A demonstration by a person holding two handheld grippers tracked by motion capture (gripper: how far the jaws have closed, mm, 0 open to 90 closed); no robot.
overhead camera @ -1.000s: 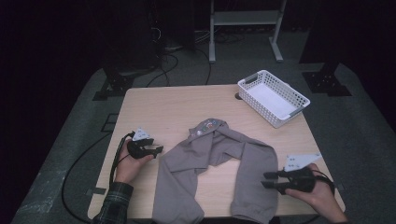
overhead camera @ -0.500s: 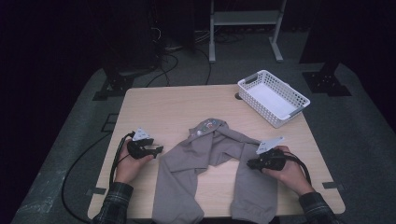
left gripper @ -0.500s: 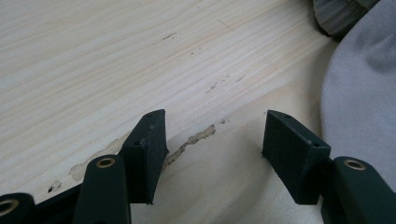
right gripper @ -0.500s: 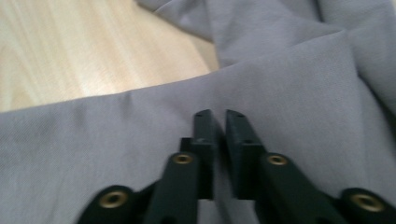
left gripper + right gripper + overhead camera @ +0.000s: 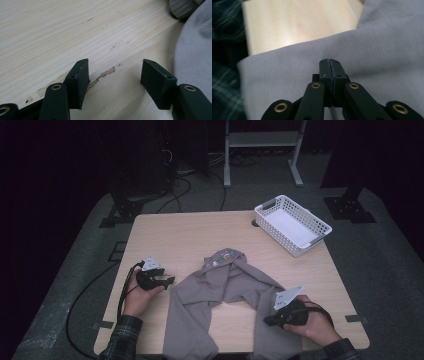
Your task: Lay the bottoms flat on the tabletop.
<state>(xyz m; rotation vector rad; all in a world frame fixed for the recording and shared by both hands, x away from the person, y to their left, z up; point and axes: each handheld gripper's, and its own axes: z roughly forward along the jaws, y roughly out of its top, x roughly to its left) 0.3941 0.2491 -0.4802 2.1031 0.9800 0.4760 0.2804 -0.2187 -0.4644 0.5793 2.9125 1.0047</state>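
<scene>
Clenched empty on top of the grey trousers (image 5: 235,300) near the table's (image 5: 190,235) front edge, right tongs (image 5: 329,62) have just closed without fabric, while left tongs (image 5: 113,75) wait released; a real pinch looks next.

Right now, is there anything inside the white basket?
No, the white basket at the table's far right corner shows just its bare white bottom in the high view.

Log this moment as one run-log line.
left gripper open beside grey trousers | right gripper shut over trouser leg, cloth pinch unclear | white basket far right
</scene>
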